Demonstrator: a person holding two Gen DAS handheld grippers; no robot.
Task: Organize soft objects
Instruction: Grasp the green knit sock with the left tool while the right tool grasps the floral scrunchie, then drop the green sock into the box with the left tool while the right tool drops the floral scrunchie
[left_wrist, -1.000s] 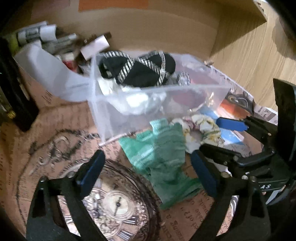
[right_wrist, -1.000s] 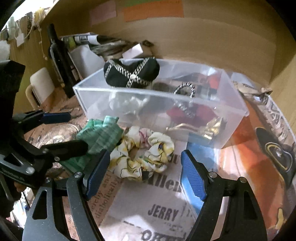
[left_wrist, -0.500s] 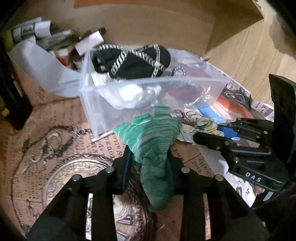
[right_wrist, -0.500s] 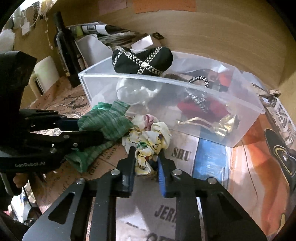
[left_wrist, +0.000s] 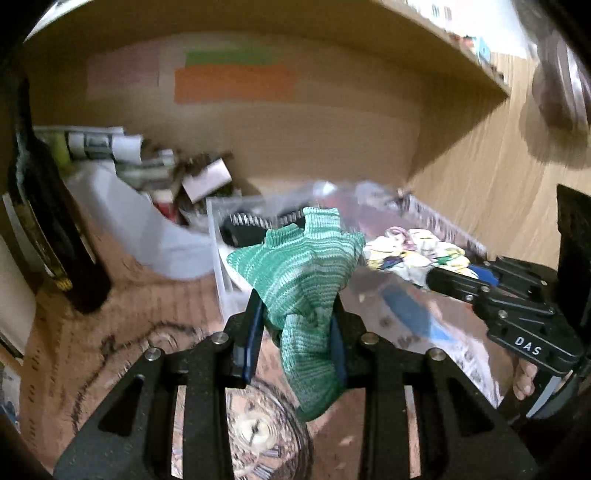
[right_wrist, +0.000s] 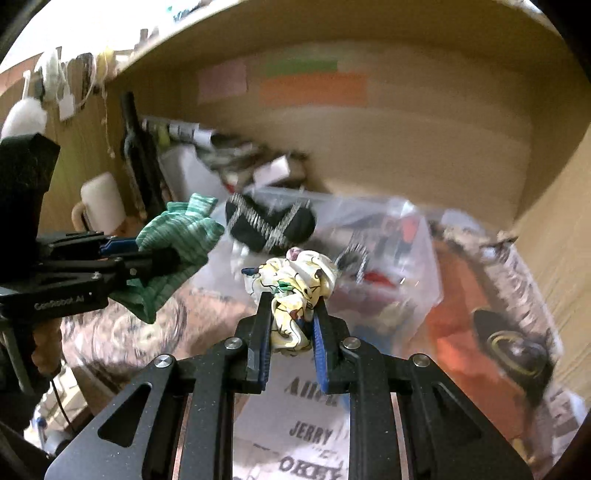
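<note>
My left gripper (left_wrist: 295, 321) is shut on a green striped knit cloth (left_wrist: 299, 273) and holds it in the air in front of the clear plastic bin (left_wrist: 218, 258). The cloth also shows in the right wrist view (right_wrist: 173, 254). My right gripper (right_wrist: 291, 317) is shut on a yellow floral scrunchie (right_wrist: 295, 284) and holds it raised near the bin (right_wrist: 406, 236). The scrunchie also shows in the left wrist view (left_wrist: 417, 251). A black item with silver chain trim (right_wrist: 269, 225) lies in the bin.
A dark bottle (left_wrist: 40, 221) stands at the left. Tubes and clutter (left_wrist: 147, 162) lie behind the bin against the wooden back wall. Printed paper with a clock picture (left_wrist: 258, 435) covers the table. A white mug (right_wrist: 99, 203) stands at far left.
Both grippers closed on their items on the table, then lifted them. The green cloth and the scrunchie are now in the air at bin height.
</note>
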